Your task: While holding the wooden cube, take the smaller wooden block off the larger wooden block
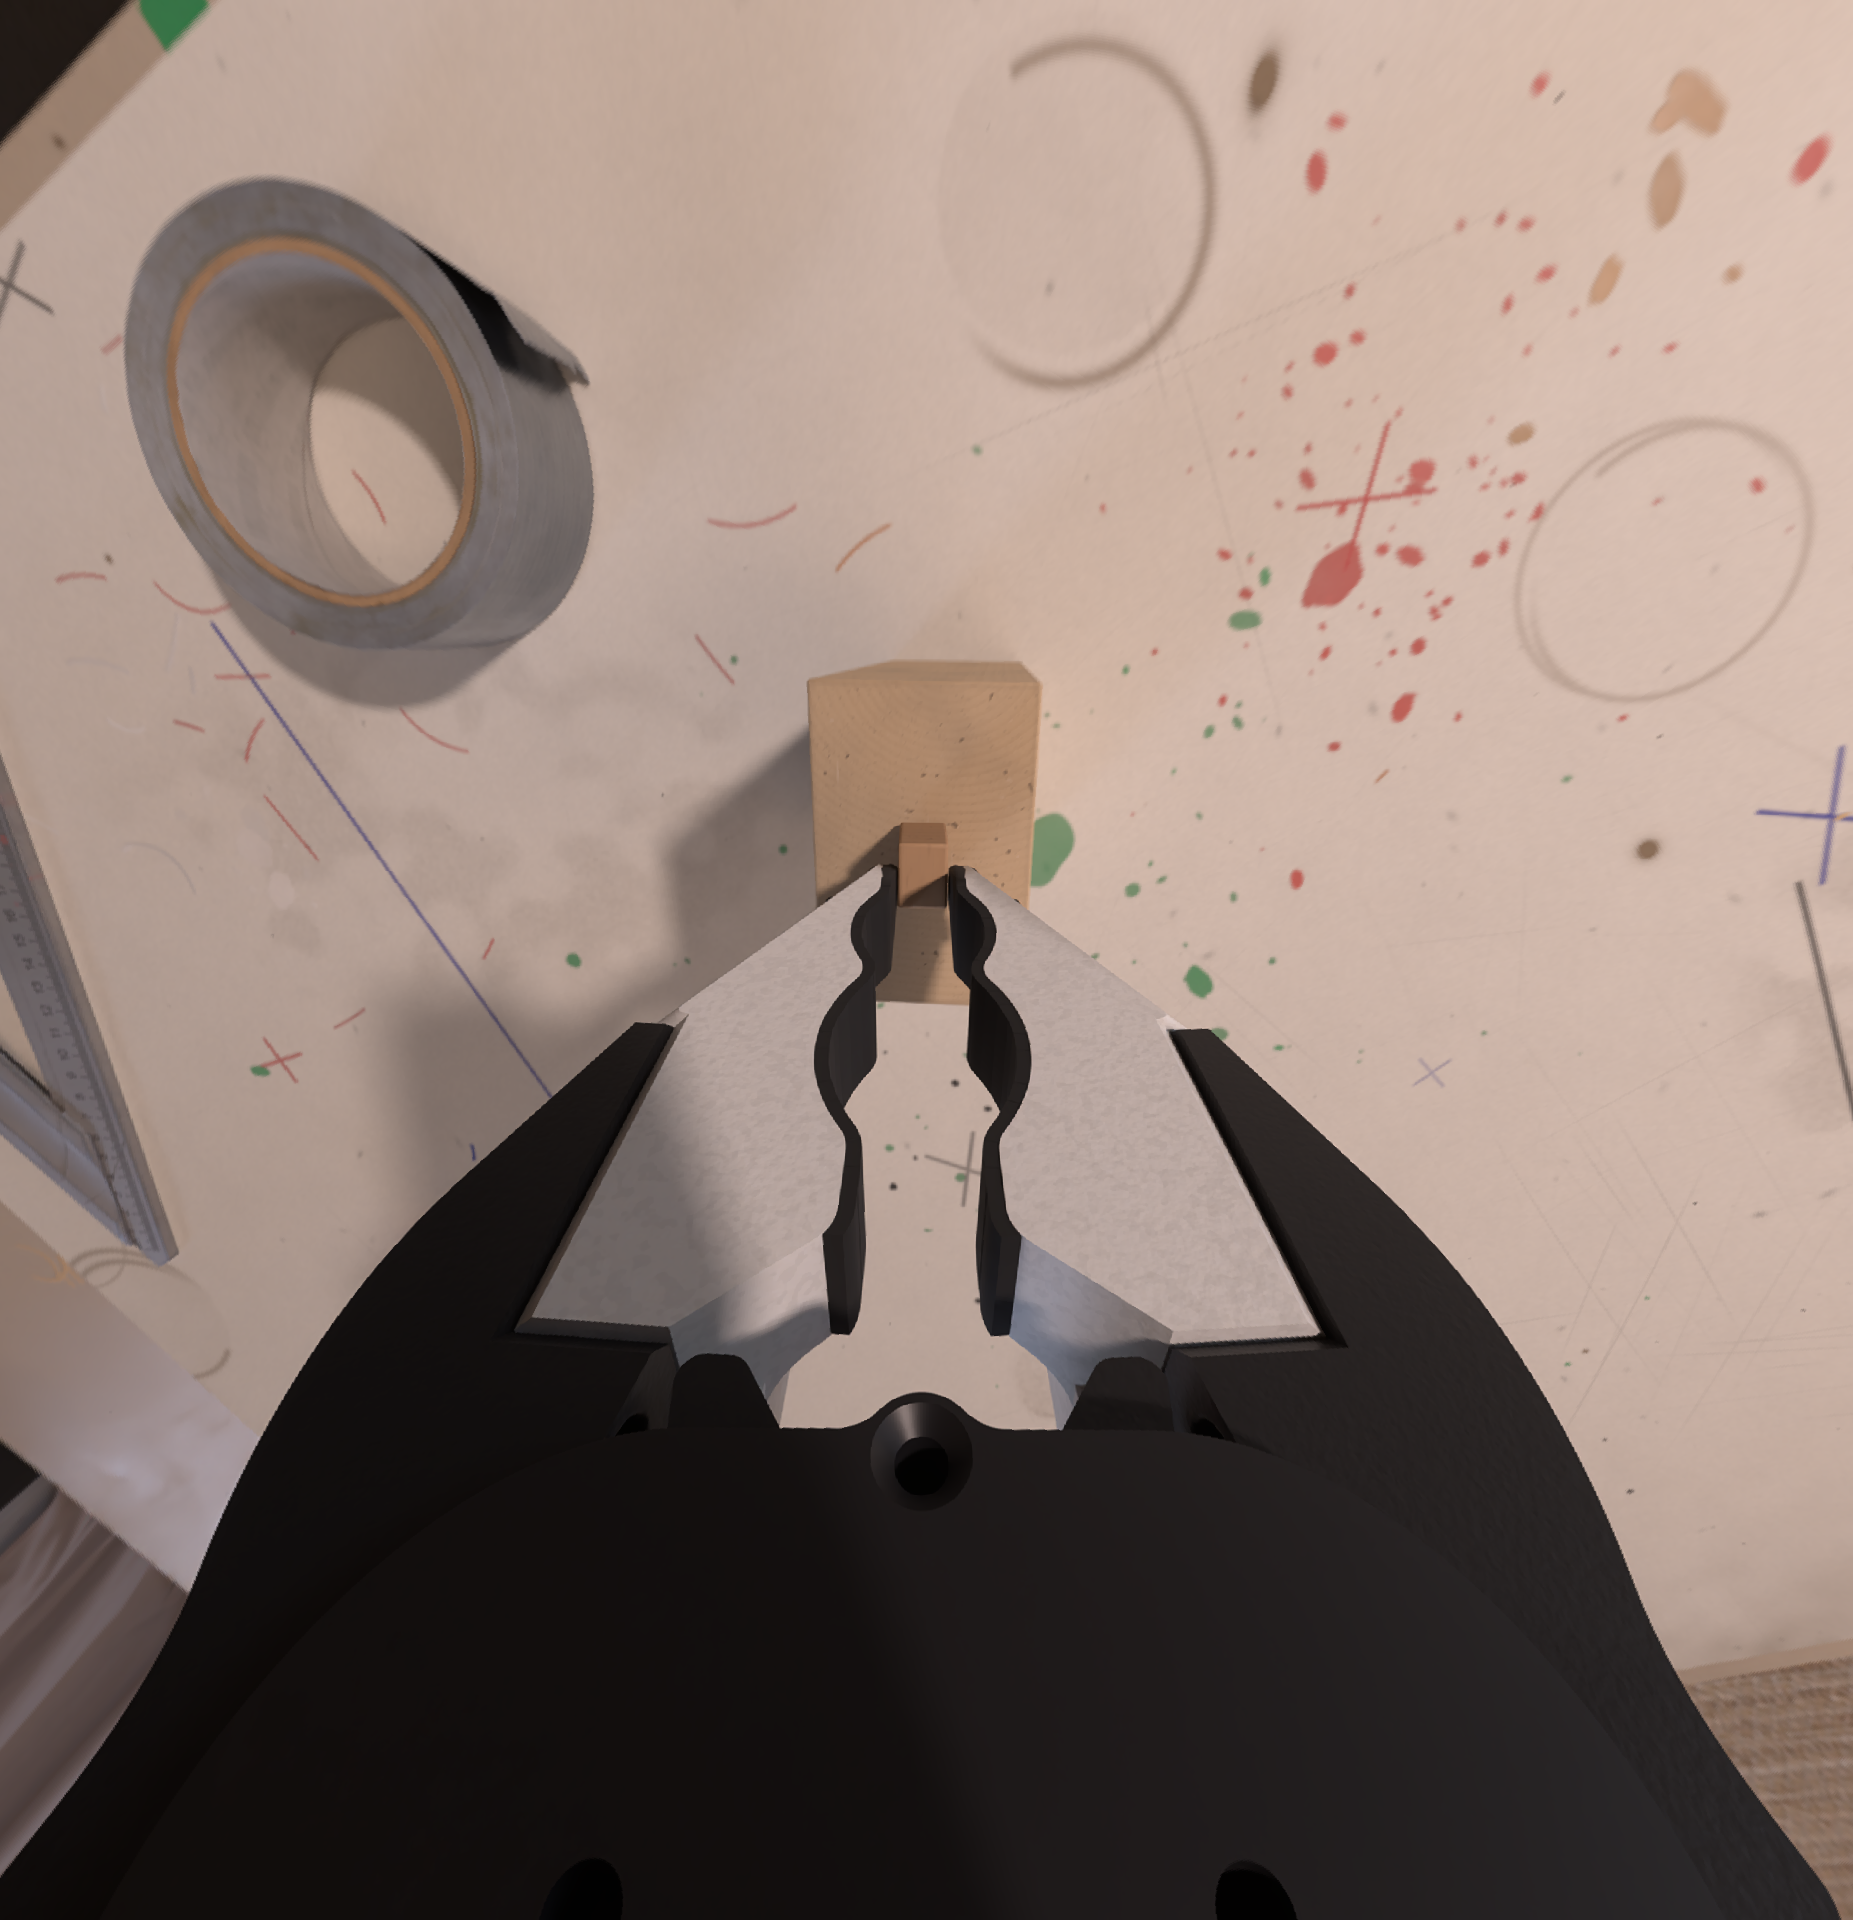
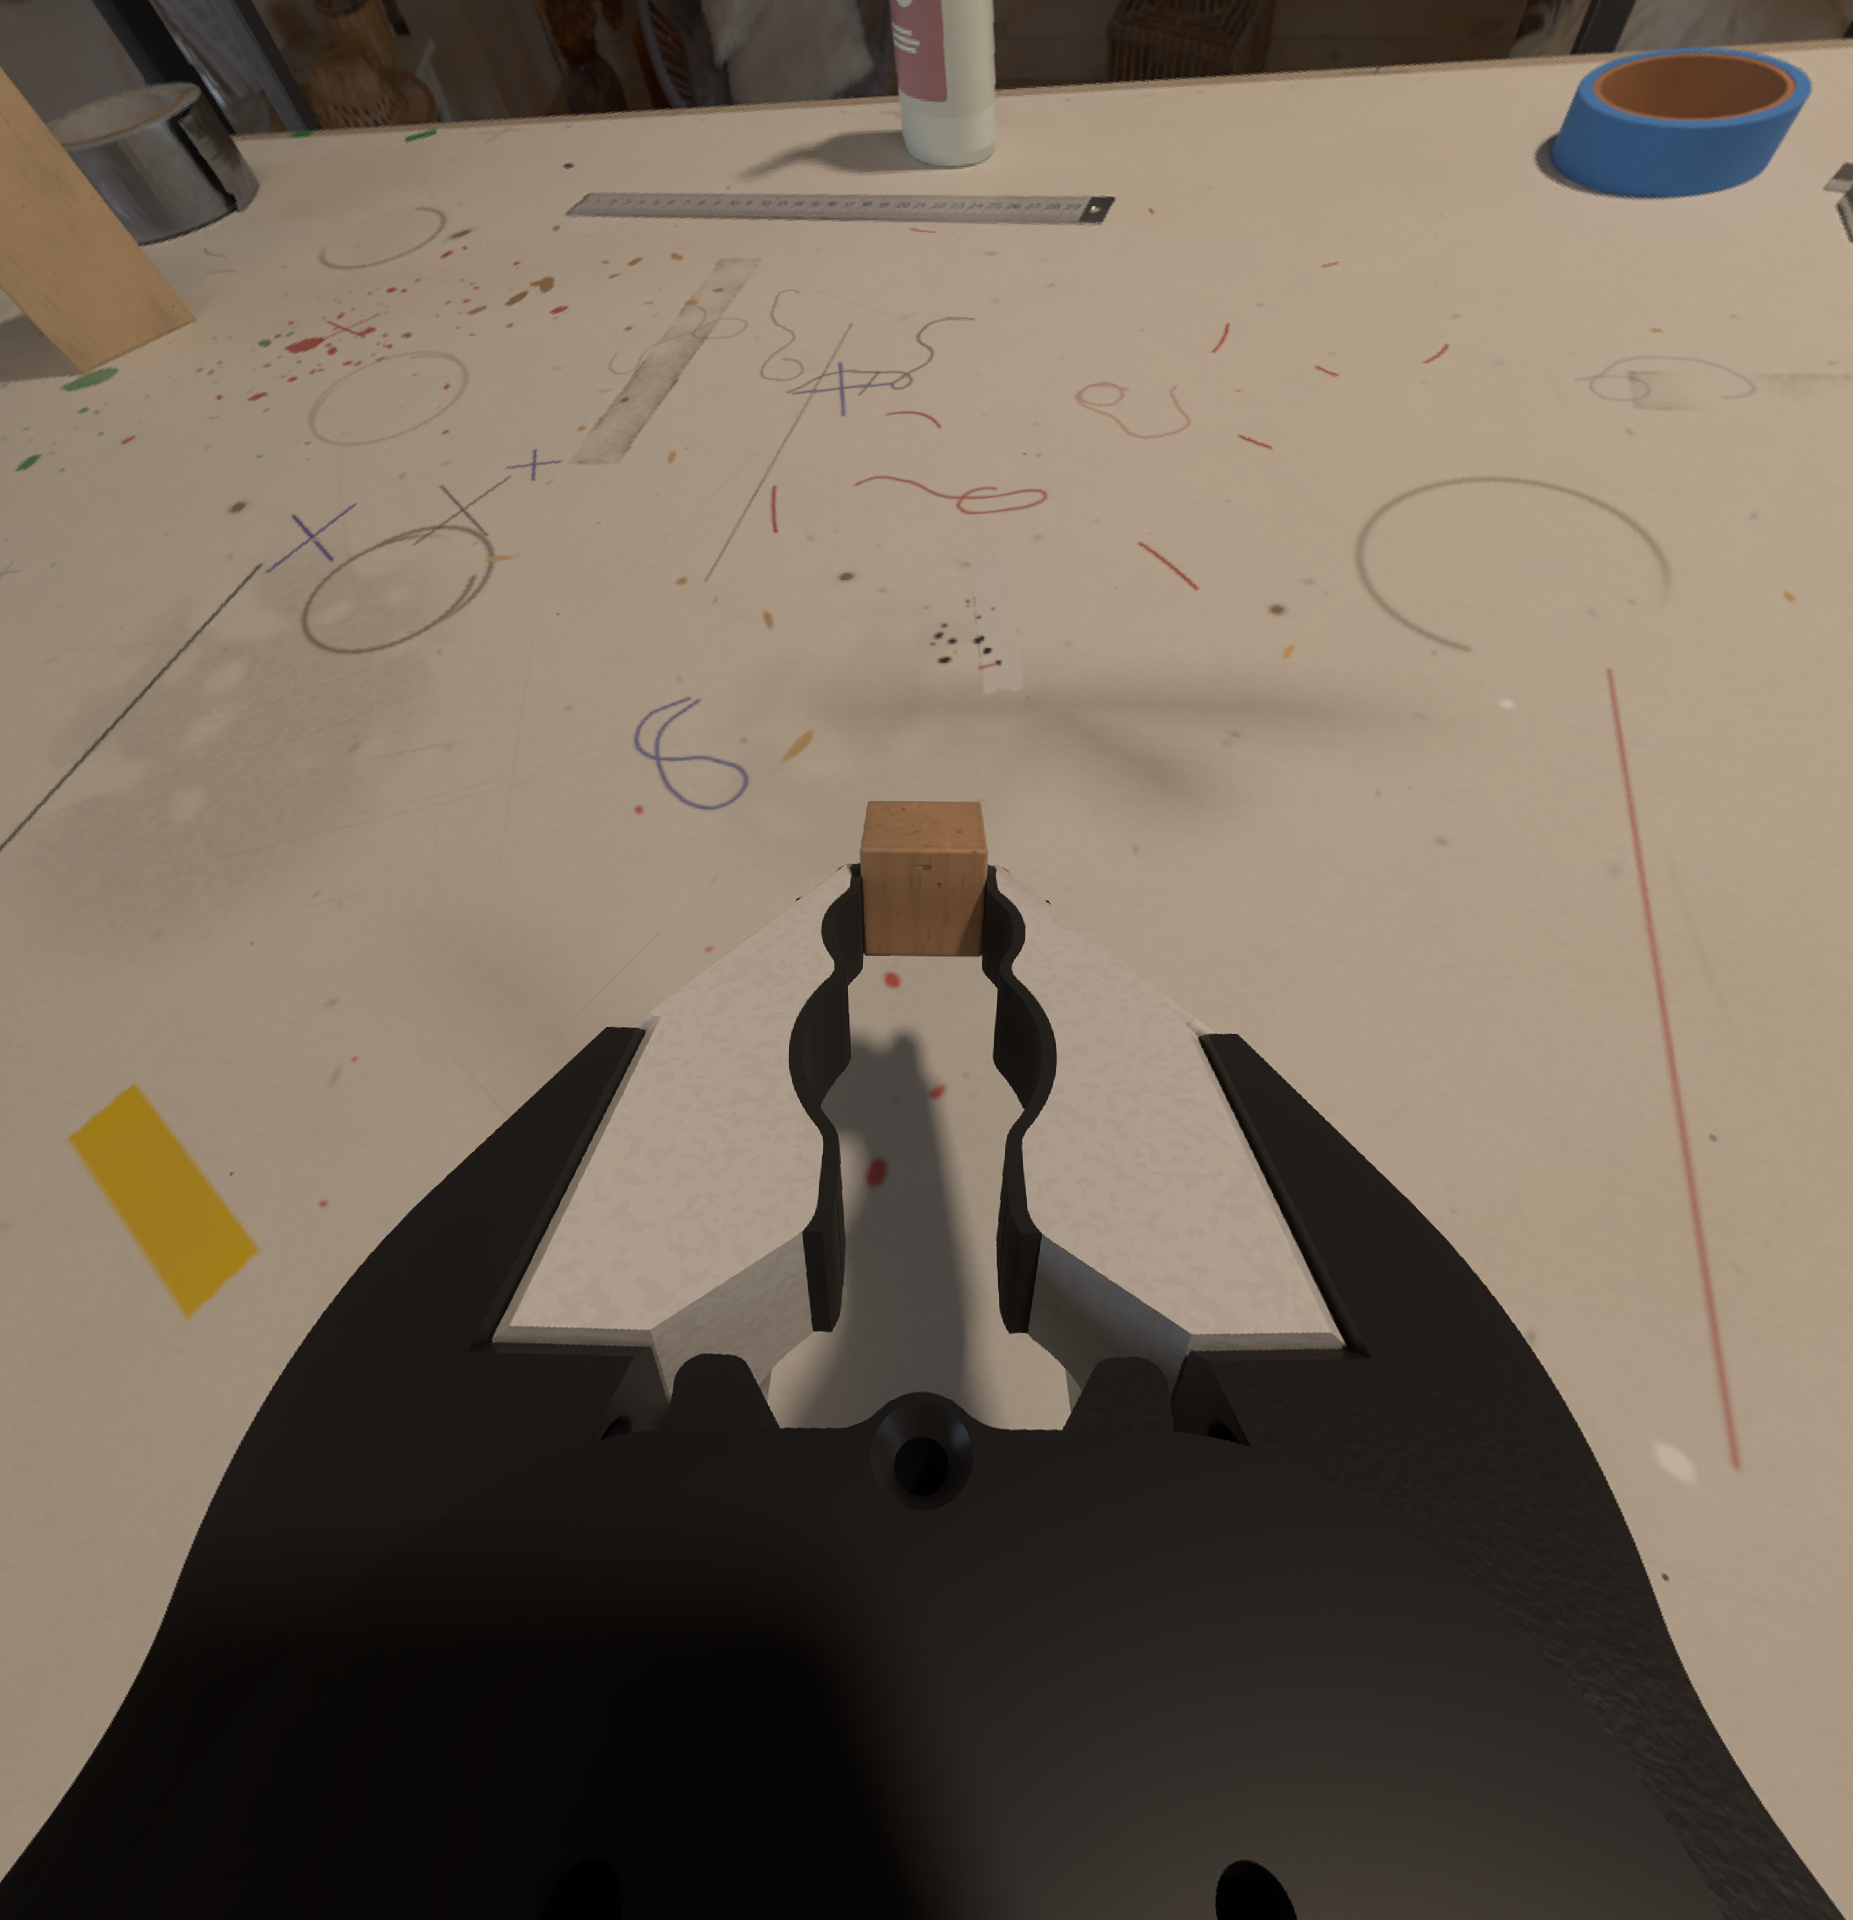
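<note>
In the left wrist view I look down on the larger wooden block (image 1: 922, 758), pale and upright on the paint-spattered table. The smaller wooden block (image 1: 923, 860), darker tan, sits on its top face. My left gripper (image 1: 920, 885) is closed on the smaller block, one fingertip against each side. In the right wrist view my right gripper (image 2: 923, 894) is shut on the wooden cube (image 2: 923, 878) and holds it above the table, with its shadow below.
A silver tape roll (image 1: 361, 416) lies left of the block and a metal square (image 1: 39, 987) lies at the left edge. The right wrist view shows a steel ruler (image 2: 839, 206), a white bottle (image 2: 948, 83), a blue tape roll (image 2: 1680, 125) and a tall wooden piece (image 2: 60, 208).
</note>
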